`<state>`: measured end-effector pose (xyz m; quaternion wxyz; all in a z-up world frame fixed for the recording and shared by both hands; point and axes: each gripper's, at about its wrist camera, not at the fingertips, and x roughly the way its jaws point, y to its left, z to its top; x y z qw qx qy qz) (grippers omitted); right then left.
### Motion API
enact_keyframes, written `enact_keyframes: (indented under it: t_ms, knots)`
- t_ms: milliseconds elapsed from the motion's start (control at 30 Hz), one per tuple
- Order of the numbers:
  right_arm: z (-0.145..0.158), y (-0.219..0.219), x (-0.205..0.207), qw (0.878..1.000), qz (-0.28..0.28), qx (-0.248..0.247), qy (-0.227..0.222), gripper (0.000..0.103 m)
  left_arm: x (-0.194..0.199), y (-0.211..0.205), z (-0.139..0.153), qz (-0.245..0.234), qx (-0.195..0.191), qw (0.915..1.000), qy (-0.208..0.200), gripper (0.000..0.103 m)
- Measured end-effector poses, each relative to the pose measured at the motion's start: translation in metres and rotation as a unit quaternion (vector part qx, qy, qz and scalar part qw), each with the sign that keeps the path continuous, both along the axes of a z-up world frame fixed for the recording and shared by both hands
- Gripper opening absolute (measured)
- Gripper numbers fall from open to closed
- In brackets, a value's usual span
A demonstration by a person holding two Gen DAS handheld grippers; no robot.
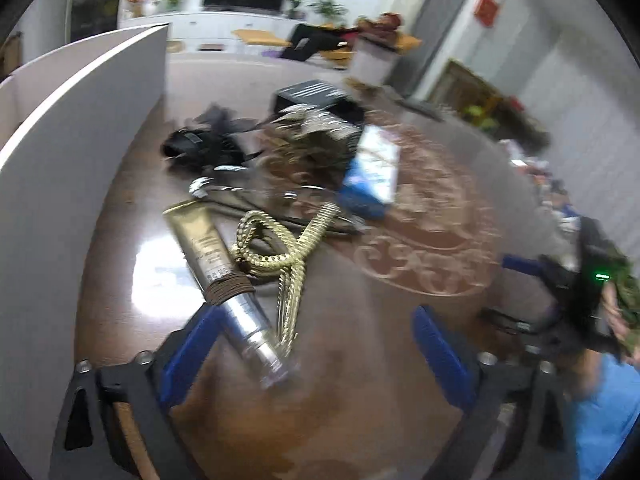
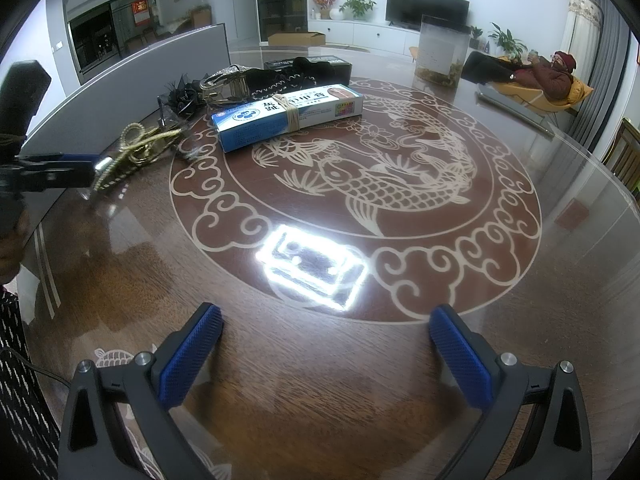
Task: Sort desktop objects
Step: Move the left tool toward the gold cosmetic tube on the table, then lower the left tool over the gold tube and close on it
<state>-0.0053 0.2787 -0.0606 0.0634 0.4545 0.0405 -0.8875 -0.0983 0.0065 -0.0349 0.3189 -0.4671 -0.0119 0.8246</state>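
The left tongs [image 1: 316, 348] stand wide apart over the brown desk [image 1: 360, 400], and the silver cap end of a gold and silver tube [image 1: 224, 280] lies between the two blue pads, close to the left pad [image 1: 188, 360]; the blur hides whether that pad touches it, and the right pad stands clear of it, so nothing is gripped. No earlier view is here to compare. Just ahead of these tongs, touching the tube's right side, lies a coiled gold cord [image 1: 276, 248]. Farther ahead and to the right is a blue and white box [image 1: 372, 172], and beyond it a heap of dark things [image 1: 208, 140] and a black box [image 1: 316, 98], all smeared by motion, so what the heap holds cannot be made out. A white board [image 1: 80, 160] stands on edge to the left of the tongs. The right tongs [image 2: 326, 344] also hang wide open above the bare wood of the desk, holding nothing and touching nothing. Ahead of them is a bright patch of reflected light [image 2: 312, 264] on the fish pattern [image 2: 372, 184], and well beyond that the blue and white box, tied round with string. Far to their left the left tongs come in from the frame edge, their tips at the silver end of the tube beside the gold cord; the tube's body is mostly hidden there. A person [image 2: 548, 76] reclines in a yellow chair well beyond the desk, far right.
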Motion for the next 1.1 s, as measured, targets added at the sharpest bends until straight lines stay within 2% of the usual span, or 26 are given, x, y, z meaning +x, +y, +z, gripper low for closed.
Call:
enact_keyframes:
  t_ms: [67, 200, 267, 367, 500, 567, 633, 767, 933, 1100]
  knots:
    - [0.0, 0.0, 0.0, 1.0, 0.0, 0.0, 0.0, 0.103, 0.001, -0.011, 0.012, 0.028, 0.002, 0.9994, 0.022, 0.093]
    - [0.0, 0.0, 0.0, 1.0, 0.0, 0.0, 0.0, 0.103, -0.005, -0.027, 0.012, 0.095, -0.002, 0.9953, 0.019, 0.093]
    - [0.0, 0.0, 0.0, 1.0, 0.0, 0.0, 0.0, 0.103, -0.009, -0.024, 0.007, 0.116, -0.021, 0.9927, 0.026, 0.093]
    - [0.0, 0.0, 0.0, 1.0, 0.0, 0.0, 0.0, 0.103, -0.01, -0.011, 0.0, 0.144, -0.073, 0.9861, 0.039, 0.092]
    - [0.0, 0.0, 0.0, 1.0, 0.0, 0.0, 0.0, 0.103, -0.01, -0.002, -0.007, 0.144, -0.108, 0.983, 0.034, 0.076]
    - [0.0, 0.0, 0.0, 1.0, 0.0, 0.0, 0.0, 0.103, -0.01, -0.005, -0.01, 0.154, -0.092, 0.9835, 0.024, 0.073]
    - [0.0, 0.0, 0.0, 1.0, 0.0, 0.0, 0.0, 0.103, -0.01, -0.009, -0.01, 0.163, -0.077, 0.9835, 0.008, 0.066]
    - [0.0, 0.0, 0.0, 1.0, 0.0, 0.0, 0.0, 0.103, -0.013, -0.024, -0.011, 0.185, -0.048, 0.9814, -0.021, 0.065]
    - [0.0, 0.0, 0.0, 1.0, 0.0, 0.0, 0.0, 0.103, -0.017, -0.026, -0.016, 0.198, -0.075, 0.9772, -0.02, 0.062]
    - [0.0, 0.0, 0.0, 1.0, 0.0, 0.0, 0.0, 0.103, -0.016, -0.008, -0.02, 0.182, -0.13, 0.9746, 0.008, 0.061]
